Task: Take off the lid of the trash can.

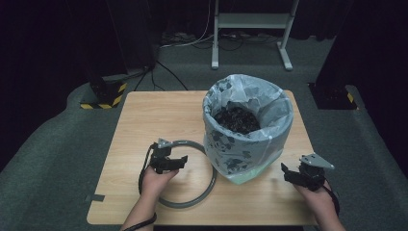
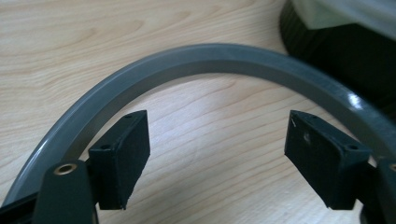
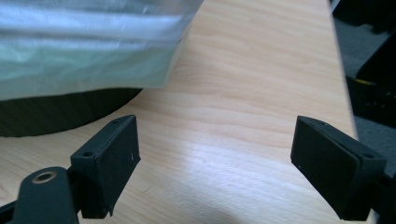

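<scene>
A waste bin (image 1: 248, 126) lined with a translucent plastic bag (image 3: 88, 46) stands right of the table's middle, with dark scraps (image 1: 236, 119) inside. A grey plastic ring (image 1: 204, 185) lies flat on the wood to the bin's left. My left gripper (image 1: 175, 162) hovers inside the ring, open, with nothing between its jaws; the ring's arc (image 2: 205, 56) curves just past its fingertips. My right gripper (image 1: 287, 172) is open and empty over bare wood beside the bin's right base (image 3: 56, 112).
The wooden table (image 1: 159, 115) stands on grey carpet. Its right edge (image 3: 337, 60) runs close to my right gripper. Black stands with yellow-striped feet (image 1: 103, 98) flank the table, and a white metal frame (image 1: 250, 29) with cables is behind it.
</scene>
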